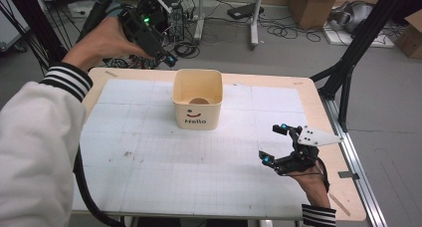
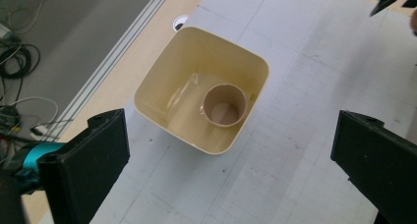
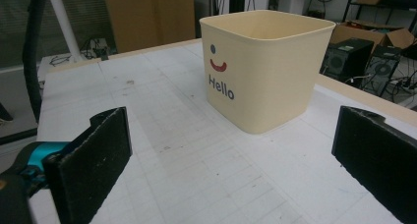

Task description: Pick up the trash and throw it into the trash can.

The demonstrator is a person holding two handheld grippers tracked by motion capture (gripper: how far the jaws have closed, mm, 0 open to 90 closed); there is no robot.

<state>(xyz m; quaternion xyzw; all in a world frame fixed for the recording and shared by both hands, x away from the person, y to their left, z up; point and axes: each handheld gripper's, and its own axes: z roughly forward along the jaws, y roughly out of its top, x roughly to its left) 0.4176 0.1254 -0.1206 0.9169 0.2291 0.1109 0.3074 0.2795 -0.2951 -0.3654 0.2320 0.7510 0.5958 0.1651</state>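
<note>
Near the counter's front right corner, the right tool (image 1: 277, 143) hovers with jaws wide apart, holding nothing.
Farther in, toward the back edge, the cream bin (image 1: 197, 107) stands upright, 1 brown cup (image 2: 224, 105) inside; beyond it, the left tool (image 1: 169, 59) hangs wide open, empty.

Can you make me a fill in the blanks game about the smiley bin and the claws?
1. The word printed on the cream bin under the smile is ____.
2. The small brown cup sits ____ the bin.
3. The left claw is up above the bin and its jaws are ____.
4. The right claw is held over the ____ table mat, jaws apart.

Missing words: Hello; inside; open; white
</note>
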